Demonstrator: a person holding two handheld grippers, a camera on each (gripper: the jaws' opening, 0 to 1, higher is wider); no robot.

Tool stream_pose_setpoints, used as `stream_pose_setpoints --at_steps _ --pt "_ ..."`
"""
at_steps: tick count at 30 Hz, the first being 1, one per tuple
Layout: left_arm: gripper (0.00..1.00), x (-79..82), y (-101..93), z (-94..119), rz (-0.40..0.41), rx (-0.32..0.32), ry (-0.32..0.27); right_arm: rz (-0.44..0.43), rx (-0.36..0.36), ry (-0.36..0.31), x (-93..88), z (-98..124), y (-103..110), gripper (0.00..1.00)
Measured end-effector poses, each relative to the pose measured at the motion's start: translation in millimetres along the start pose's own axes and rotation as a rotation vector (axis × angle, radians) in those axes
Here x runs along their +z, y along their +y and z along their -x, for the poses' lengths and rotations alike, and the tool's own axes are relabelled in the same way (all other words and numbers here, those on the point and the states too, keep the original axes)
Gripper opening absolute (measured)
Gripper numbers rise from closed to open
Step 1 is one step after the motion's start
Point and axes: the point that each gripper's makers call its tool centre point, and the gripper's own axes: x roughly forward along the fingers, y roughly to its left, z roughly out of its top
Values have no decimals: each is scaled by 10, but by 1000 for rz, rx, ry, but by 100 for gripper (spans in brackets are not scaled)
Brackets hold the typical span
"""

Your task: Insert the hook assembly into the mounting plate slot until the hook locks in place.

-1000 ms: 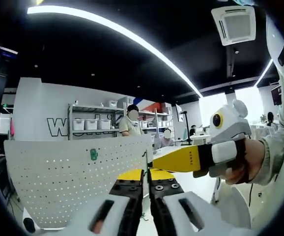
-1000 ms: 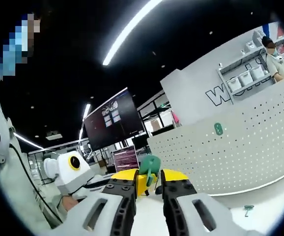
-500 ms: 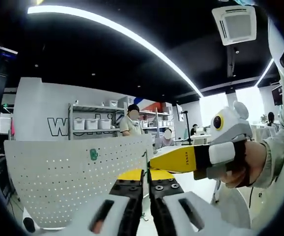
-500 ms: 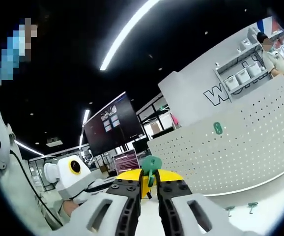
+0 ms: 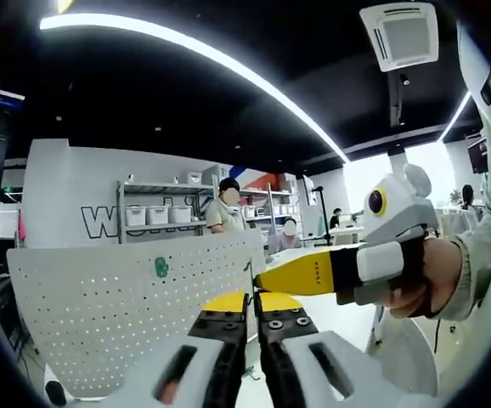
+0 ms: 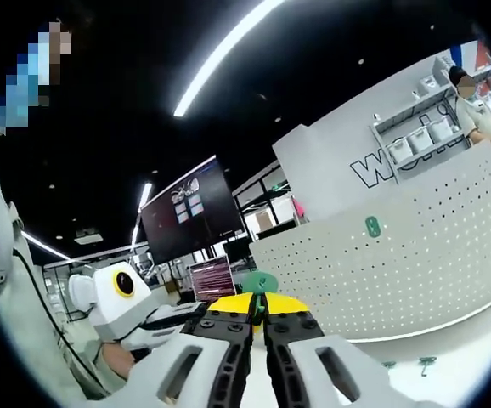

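The white perforated mounting plate (image 5: 118, 297) stands upright at the left of the left gripper view. One green hook (image 5: 161, 267) sits on its face. My left gripper (image 5: 252, 316) is shut at the plate's right edge, and the edge runs down into its jaws. My right gripper (image 5: 261, 279), yellow-jawed and held by a hand, reaches that same edge from the right. In the right gripper view, my right gripper (image 6: 260, 304) is shut on a second green hook (image 6: 261, 280) just left of the mounting plate (image 6: 398, 263), which carries its green hook (image 6: 372, 226).
Two loose green hooks (image 6: 424, 365) lie on the white table under the plate. The left gripper (image 6: 186, 311) comes in from the left. Shelving with white bins (image 5: 156, 214) and people stand behind the plate. A dark monitor (image 6: 182, 217) hangs at the back.
The right gripper's jaws have gone from open to shut on the green hook. The left gripper and the plate have stayed put.
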Motion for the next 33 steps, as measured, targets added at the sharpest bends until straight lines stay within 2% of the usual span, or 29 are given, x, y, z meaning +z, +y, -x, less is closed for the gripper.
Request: stream_pose_setpoints --at_steps 8,33 --pt "3 17 -6 11 6 1 -10 27 2 0 6 4 29 2" --pt "5 -36 -48 -6 1 -1 16 27 -5 1 4 -24 -48 1"
